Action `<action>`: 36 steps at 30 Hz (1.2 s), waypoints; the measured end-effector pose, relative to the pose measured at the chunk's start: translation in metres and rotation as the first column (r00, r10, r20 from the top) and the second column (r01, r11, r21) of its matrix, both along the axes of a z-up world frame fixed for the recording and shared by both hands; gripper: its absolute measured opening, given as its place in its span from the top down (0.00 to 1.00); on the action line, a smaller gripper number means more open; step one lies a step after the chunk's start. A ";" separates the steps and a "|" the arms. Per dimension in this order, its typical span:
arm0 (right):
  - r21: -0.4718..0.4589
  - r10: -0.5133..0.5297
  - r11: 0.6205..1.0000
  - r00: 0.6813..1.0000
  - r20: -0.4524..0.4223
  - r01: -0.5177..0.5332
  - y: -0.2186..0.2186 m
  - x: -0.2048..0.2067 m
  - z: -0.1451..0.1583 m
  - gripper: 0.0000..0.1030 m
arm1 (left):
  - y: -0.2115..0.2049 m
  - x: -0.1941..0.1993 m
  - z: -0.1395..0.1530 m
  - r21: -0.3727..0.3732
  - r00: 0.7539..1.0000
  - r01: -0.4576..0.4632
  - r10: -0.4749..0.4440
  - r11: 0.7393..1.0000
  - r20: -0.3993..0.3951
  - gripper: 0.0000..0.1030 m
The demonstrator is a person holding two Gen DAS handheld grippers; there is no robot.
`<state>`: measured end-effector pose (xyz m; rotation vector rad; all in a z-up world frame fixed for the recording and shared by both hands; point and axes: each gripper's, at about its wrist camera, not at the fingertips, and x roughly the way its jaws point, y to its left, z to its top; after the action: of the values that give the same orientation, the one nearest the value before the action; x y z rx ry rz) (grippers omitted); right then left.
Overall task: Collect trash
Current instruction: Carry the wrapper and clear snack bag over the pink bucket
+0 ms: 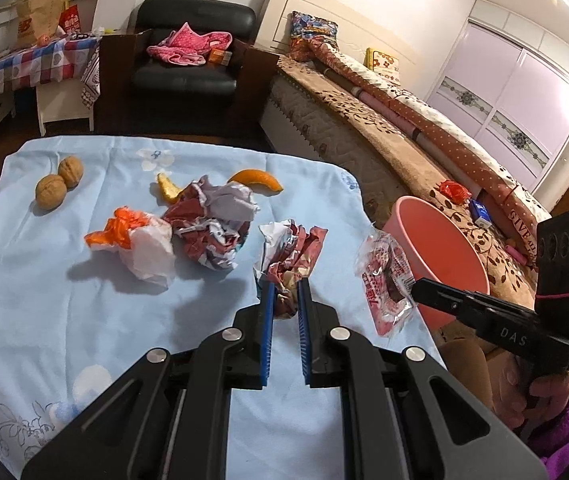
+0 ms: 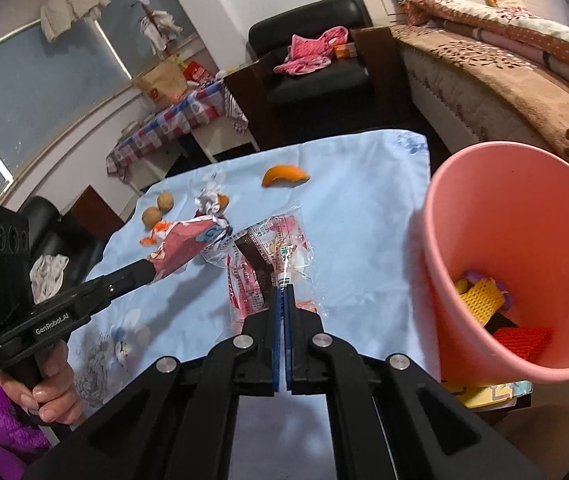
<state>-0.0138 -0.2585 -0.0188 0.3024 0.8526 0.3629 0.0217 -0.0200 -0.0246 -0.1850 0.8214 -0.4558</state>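
My left gripper (image 1: 284, 282) is shut on a crumpled red and white paper (image 1: 292, 252) and holds it just above the blue cloth; it also shows in the right wrist view (image 2: 180, 252). My right gripper (image 2: 283, 286) is shut on a clear red-printed plastic wrapper (image 2: 268, 264), held near the table's right edge; the wrapper also shows in the left wrist view (image 1: 388, 284). A pink bin (image 2: 496, 184) stands right of the table with yellow and red trash inside. On the cloth lie a larger crumpled paper (image 1: 216, 224), an orange and white bag (image 1: 136, 240), two orange peels (image 1: 258, 180) and two walnuts (image 1: 58, 184).
The table carries a light blue cloth (image 1: 64, 320). A bed with a brown floral blanket (image 1: 404, 152) runs along the right behind the bin. A black armchair (image 1: 192, 64) with pink clothes stands beyond the table. A checked-cloth desk (image 1: 24, 68) is at the far left.
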 end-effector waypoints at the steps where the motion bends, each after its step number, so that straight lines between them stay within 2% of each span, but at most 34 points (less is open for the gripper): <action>1: 0.001 -0.006 1.000 1.000 0.005 0.006 -0.003 0.000 0.001 0.99 | -0.002 0.000 0.001 -0.001 1.000 0.003 -0.003 1.000 0.002 0.89; 12: 0.031 -0.107 0.994 0.993 0.039 0.106 -0.039 -0.003 0.008 0.99 | -0.038 0.005 0.019 0.003 0.997 0.064 -0.064 0.998 0.038 0.89; 22: 0.049 -0.218 0.975 0.974 0.065 0.215 -0.083 -0.012 0.011 0.99 | -0.083 0.012 0.026 0.020 0.990 0.136 -0.136 0.991 0.043 0.89; 36: 0.047 -0.363 0.932 0.927 0.089 0.361 -0.149 -0.031 0.006 0.99 | -0.174 0.015 0.032 0.055 0.958 0.281 -0.284 0.958 0.050 0.89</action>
<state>-0.0449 -0.4078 -0.0128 0.4585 0.6787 0.0439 0.0365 -0.1941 0.0076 -0.0088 0.8046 -0.7065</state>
